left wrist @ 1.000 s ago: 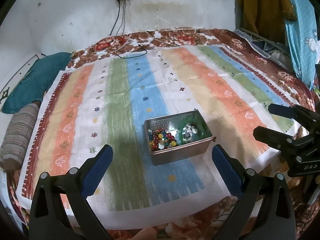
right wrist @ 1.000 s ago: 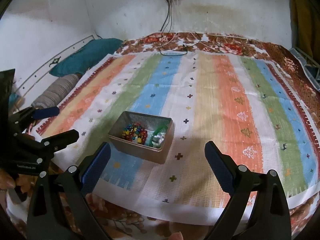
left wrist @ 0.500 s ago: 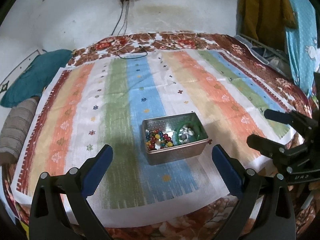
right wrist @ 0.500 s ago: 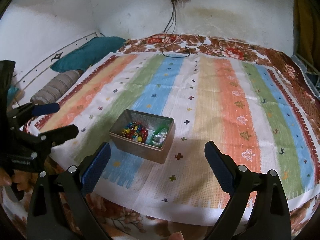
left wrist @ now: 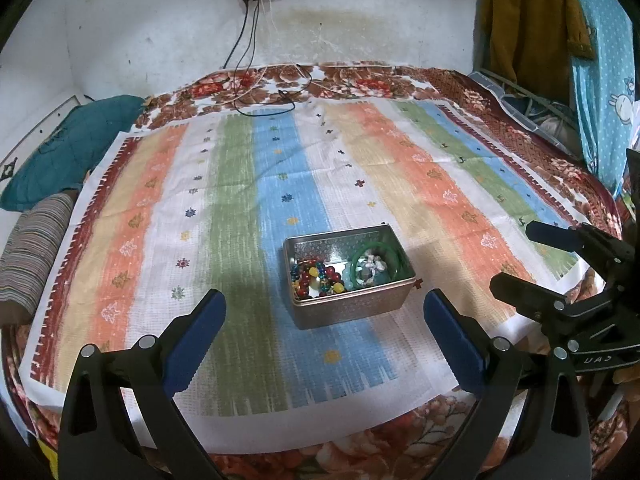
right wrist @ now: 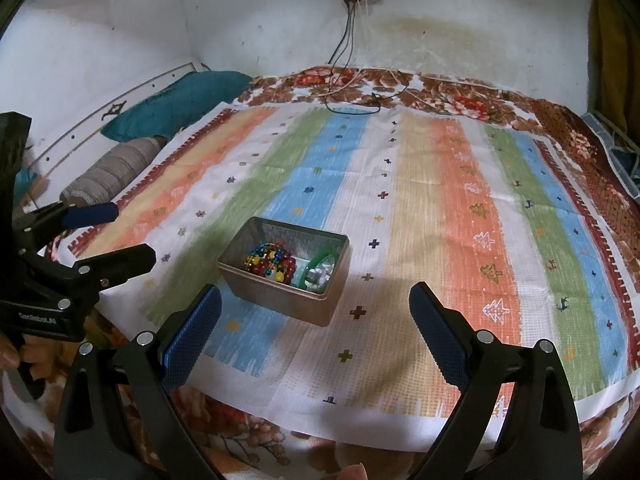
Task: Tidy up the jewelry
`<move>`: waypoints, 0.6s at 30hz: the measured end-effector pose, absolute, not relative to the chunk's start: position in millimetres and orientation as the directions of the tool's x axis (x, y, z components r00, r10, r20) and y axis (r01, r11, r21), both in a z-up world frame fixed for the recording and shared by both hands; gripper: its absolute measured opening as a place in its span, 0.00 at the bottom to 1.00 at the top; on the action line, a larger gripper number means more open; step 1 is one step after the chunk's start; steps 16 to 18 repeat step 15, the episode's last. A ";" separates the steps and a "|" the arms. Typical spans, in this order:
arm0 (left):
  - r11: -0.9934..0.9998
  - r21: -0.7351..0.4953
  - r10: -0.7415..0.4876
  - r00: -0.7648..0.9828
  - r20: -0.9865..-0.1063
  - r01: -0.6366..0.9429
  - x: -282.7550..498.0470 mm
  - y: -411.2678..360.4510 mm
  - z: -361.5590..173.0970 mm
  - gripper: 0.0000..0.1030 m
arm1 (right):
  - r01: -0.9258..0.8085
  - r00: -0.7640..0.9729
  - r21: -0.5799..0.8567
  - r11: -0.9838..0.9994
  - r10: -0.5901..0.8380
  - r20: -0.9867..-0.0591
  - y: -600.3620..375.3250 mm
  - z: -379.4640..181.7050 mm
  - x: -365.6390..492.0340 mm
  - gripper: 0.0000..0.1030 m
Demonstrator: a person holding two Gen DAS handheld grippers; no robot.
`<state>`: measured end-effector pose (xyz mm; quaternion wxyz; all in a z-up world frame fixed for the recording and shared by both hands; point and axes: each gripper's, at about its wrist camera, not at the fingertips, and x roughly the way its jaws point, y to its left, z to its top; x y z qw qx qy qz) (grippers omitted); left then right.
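A small metal tin [left wrist: 349, 308] [right wrist: 280, 298] stands on the striped cloth near the bed's front edge. Inside it lie a heap of coloured beads [left wrist: 316, 276] [right wrist: 270, 260] and a green bangle [left wrist: 376, 260] [right wrist: 316, 266] around some pale pieces. My left gripper [left wrist: 324, 316] hangs open in front of the tin, empty. My right gripper [right wrist: 314, 304] is open too, nearer than the tin and slightly to its right. Each gripper shows at the edge of the other's view: the right gripper [left wrist: 528, 260] and the left gripper [right wrist: 132, 236].
The striped cloth [left wrist: 240, 208] covers a floral bedspread [left wrist: 360, 80]. A teal pillow [left wrist: 60, 152] and a striped bolster [left wrist: 32, 248] lie at the left. Cables [left wrist: 256, 96] run from a wall socket onto the bed's far side. Clothes [left wrist: 532, 20] hang at the right.
Both views have pulled back and risen a little, so the tin sits slightly farther off. Both grippers stay open and empty.
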<state>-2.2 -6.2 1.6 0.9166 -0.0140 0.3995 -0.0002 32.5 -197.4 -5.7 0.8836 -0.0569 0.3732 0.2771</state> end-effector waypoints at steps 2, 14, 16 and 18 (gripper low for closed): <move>1.000 -0.024 -0.009 0.682 -0.731 -0.012 -2.7 -6.8 1.7 0.94 | -0.533 0.567 0.104 0.840 0.445 -0.693 -196.9 -5.9 32.3 0.93; 0.999 -0.028 -0.007 0.673 -0.740 -0.020 -2.5 -5.9 -0.4 0.94 | -0.533 0.567 0.106 0.840 0.447 -0.692 -196.7 -5.7 32.6 0.93; 0.999 -0.029 -0.009 0.673 -0.740 -0.019 -2.7 -5.7 -0.2 0.94 | -0.532 0.567 0.106 0.840 0.447 -0.692 -196.6 -5.7 32.6 0.93; 0.999 -0.029 -0.009 0.673 -0.740 -0.019 -2.7 -5.7 -0.2 0.94 | -0.532 0.567 0.106 0.840 0.447 -0.692 -196.6 -5.7 32.6 0.93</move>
